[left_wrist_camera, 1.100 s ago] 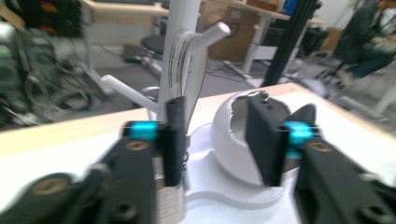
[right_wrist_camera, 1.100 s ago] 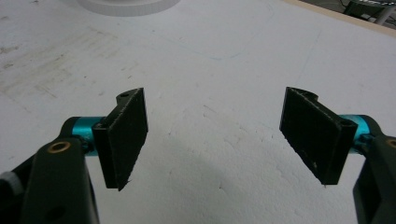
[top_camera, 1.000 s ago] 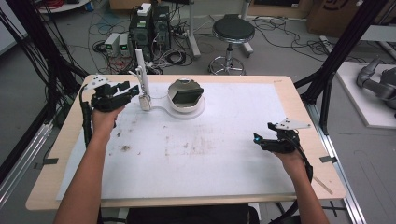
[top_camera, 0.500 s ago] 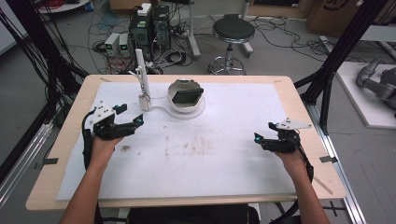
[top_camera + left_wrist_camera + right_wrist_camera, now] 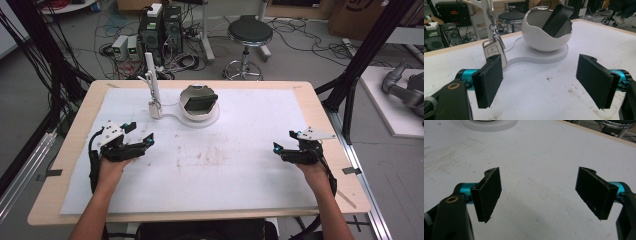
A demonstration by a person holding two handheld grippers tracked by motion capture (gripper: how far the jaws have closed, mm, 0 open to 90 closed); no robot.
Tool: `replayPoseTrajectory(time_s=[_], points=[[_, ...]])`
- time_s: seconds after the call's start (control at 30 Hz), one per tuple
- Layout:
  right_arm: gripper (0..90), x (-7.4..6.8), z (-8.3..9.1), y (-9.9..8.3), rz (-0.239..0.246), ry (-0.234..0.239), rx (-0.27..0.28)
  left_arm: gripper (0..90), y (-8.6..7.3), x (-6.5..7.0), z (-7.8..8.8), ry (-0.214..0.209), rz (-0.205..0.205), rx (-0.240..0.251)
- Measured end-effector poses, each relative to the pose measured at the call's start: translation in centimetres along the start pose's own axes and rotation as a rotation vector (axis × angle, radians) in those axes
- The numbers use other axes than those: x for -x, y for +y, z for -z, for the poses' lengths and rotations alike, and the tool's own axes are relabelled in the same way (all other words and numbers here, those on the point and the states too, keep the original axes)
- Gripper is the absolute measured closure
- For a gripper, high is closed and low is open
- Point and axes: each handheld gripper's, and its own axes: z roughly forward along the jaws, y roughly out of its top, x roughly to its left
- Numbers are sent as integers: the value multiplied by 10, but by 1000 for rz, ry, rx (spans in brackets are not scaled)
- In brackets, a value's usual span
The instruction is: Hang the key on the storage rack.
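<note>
Fingers [image 5: 489, 83] of your left gripper [image 5: 134, 142] have just been opening and hold nothing, right gripper [image 5: 286, 149] likewise spread; car key [image 5: 494, 53] hangs far-left beside bowl [image 5: 541, 37], so retreat level.

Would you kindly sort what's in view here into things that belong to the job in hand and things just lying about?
Belongs to the job:
- car key, hanging on the white stand
- white bowl holding a black case
- left gripper, open
- right gripper, open

Just lying about:
- stool
- computer boxes
- floor cables
</note>
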Motion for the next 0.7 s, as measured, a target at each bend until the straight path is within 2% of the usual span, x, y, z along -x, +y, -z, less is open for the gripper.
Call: replayPoseTrajectory(time_s=[0.4,0.7], points=[[213,-7,0,3,6,-1,1,215,-3,0,3,-2,1,-12],[213,-6,-3,2,0,1,1,214,-5,-4,5,13,21,-17]])
